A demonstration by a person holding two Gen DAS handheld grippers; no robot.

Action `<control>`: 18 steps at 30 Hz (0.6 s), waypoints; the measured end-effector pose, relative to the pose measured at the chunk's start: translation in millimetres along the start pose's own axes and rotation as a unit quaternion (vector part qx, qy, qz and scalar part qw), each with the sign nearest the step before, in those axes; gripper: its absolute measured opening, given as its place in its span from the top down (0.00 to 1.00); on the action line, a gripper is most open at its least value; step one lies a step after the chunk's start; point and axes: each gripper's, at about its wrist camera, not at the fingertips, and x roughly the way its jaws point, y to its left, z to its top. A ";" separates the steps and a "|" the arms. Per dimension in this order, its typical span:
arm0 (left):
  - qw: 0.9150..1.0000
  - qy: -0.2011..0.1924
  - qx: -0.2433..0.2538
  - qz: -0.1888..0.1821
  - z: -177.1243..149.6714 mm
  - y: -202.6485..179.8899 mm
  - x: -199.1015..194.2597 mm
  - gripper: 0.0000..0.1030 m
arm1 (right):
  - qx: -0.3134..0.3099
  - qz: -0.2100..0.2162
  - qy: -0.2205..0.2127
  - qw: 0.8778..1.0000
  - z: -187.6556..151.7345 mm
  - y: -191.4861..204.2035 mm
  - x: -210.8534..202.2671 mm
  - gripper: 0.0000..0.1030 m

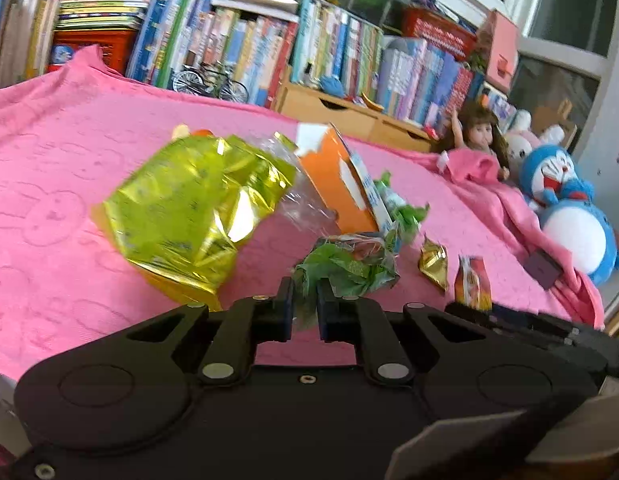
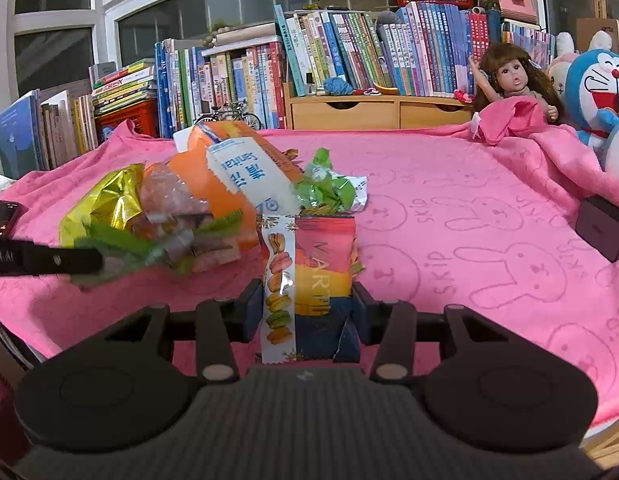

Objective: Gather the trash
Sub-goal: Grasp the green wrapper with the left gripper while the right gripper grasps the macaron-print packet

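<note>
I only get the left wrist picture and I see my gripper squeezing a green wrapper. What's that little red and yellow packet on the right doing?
Observer: The right gripper is shut on that macaron packet, which stands upright between its fingers.
Operator: Does it say anything?
Observer: Yes, there are macaron pictures down a white strip and big letters, only partly readable.
Operator: Is my green wrapper visible from there?
Observer: Yes, the left gripper's finger comes in from the left edge with the green wrapper at its tip.

A child's room at home: rows of books, a doll, plush toys and a pink blanket.
</note>
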 end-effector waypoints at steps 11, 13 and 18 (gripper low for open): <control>0.998 -0.051 -0.024 0.036 32.8 27.4 -5.2 0.90 | 0.009 -0.001 -0.005 1.000 -1.0 3.3 -5.7 0.51; 0.997 -0.056 -0.037 0.043 46.6 37.8 -0.4 0.90 | 0.009 0.000 -0.005 1.000 -0.9 3.3 -6.9 0.51; 0.994 -0.078 -0.048 0.058 67.5 51.7 -2.1 0.90 | 0.004 0.016 -0.004 1.000 -1.3 9.0 -9.5 0.51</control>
